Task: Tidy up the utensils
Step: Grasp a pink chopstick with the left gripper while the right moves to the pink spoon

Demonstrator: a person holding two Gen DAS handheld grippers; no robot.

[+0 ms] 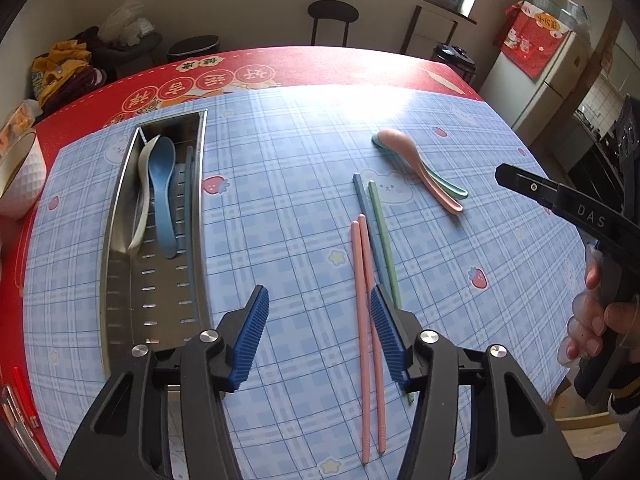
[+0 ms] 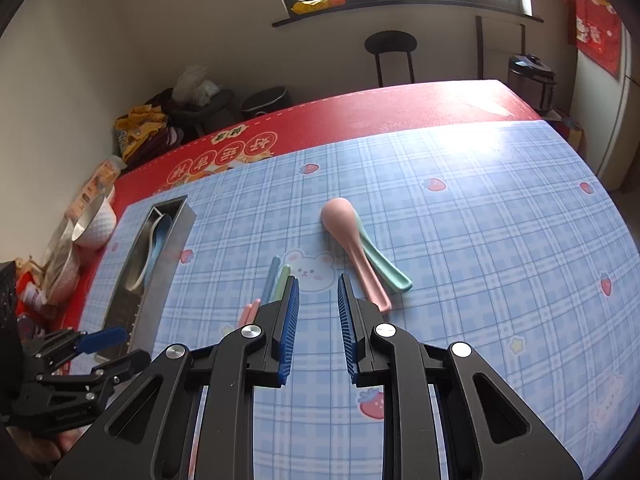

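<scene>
Left gripper [image 1: 318,300]: jaws spread wide, holding nothing; low centre of the left wrist frame, right pad just beside the pink chopsticks.
Right gripper [image 2: 318,284]: jaws parted, empty; centre of the right wrist frame, above bare cloth between the chopstick tips and the spoon handles.
Pink chopsticks [image 1: 366,320]: a pair lying side by side, running from mid-frame down to the lower edge — loose on the cloth.
Blue chopstick [image 1: 362,200] and green chopstick [image 1: 380,224]: just right of the pink pair, reaching further up the frame, lower ends hidden behind the left gripper's right finger.
Pink spoon [image 2: 352,244] and green spoon [image 2: 386,270]: centre of the right wrist frame, bowl down, pink overlapping the green, handles pointing lower right.
Metal tray [image 1: 120,216]: left side of the left wrist frame, long and slotted.
Already stowed: white spoon [image 1: 140,200] and blue spoon [image 1: 162,196] nested in the tray's upper half; one blue chopstick along its right wall.
Left to do: four chopsticks and two spoons on the tablecloth [image 1: 280,200] — judged under halfway.
Likely next: pink pair nearest the left gripper, spoon handles nearest the right.
Bowl [image 1: 20,176]: far left edge, off the checked cloth.
</scene>
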